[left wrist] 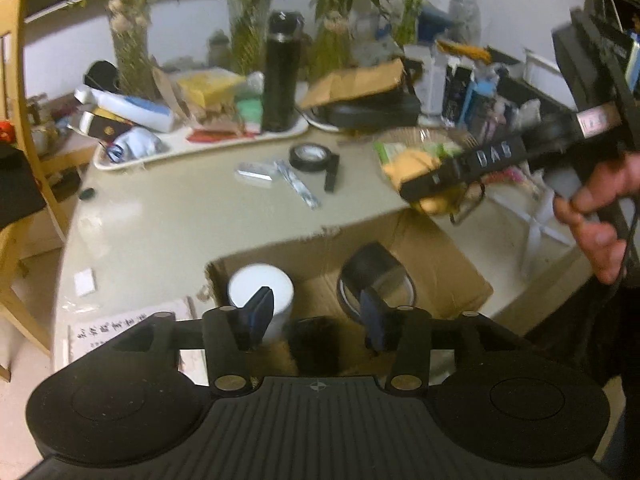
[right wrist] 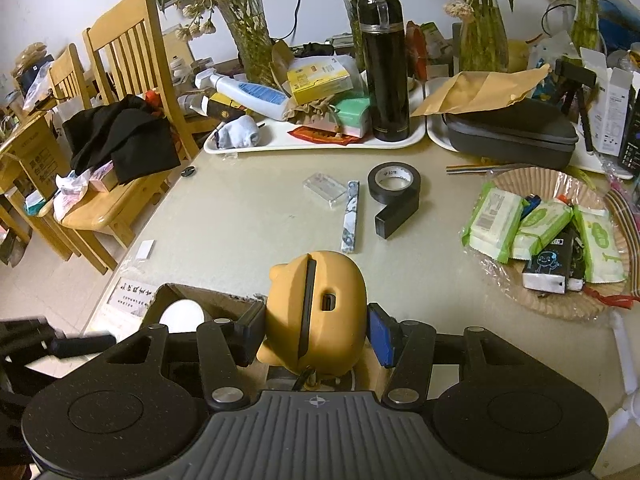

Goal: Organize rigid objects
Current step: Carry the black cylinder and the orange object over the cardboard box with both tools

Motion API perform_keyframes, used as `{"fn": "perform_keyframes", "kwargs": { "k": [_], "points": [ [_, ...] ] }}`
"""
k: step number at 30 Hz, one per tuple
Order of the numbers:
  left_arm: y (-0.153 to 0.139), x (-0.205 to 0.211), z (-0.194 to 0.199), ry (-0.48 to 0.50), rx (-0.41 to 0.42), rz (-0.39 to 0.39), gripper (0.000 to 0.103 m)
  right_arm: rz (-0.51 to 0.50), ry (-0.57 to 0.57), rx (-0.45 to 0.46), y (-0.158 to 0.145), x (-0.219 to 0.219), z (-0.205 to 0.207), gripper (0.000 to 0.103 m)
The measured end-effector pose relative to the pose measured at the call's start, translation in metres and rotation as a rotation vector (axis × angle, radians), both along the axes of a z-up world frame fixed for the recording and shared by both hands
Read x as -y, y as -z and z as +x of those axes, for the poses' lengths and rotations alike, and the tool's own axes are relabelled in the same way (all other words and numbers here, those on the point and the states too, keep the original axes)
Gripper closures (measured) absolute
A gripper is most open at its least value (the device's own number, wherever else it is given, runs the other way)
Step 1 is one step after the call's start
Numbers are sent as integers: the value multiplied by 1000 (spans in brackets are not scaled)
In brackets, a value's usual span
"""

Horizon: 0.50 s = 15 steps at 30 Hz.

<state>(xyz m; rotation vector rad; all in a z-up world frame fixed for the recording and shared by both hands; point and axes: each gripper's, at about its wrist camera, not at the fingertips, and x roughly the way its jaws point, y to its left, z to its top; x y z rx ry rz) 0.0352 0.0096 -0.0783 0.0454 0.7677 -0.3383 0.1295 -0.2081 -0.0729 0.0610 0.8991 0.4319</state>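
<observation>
My right gripper [right wrist: 316, 328] is shut on a yellow rubbery animal-shaped case [right wrist: 320, 308], held above the near table edge beside an open cardboard box [right wrist: 224, 302]. In the left wrist view the right gripper [left wrist: 432, 188] hovers with the yellow case [left wrist: 416, 164] beyond the box [left wrist: 432, 264]. My left gripper [left wrist: 316, 316] is open and empty over the box, which holds a white cylinder [left wrist: 260, 288] and a black-and-clear round item [left wrist: 376, 276]. On the table lie a black tape roll [right wrist: 394, 182], a black block [right wrist: 396, 216], a patterned stick [right wrist: 351, 216] and a clear case [right wrist: 324, 188].
A white tray [right wrist: 320, 144] at the back carries a black flask [right wrist: 384, 68], bottles and boxes. A dark zip case [right wrist: 512, 132] sits at the back right. A basket [right wrist: 560, 304] of tissue packs stands at right. Wooden chairs [right wrist: 120, 92] stand at left.
</observation>
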Motion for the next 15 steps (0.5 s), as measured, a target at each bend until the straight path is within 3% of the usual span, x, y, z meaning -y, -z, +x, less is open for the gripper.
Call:
{"fn": "perform_keyframes", "kwargs": {
  "k": [7, 15],
  "points": [
    [-2, -11, 10, -131, 10, -10, 55, -10, -14, -17, 5, -1, -10, 46],
    [-2, -14, 11, -156, 2, -15, 55, -24, -41, -49, 11, -5, -24, 46]
  ]
}}
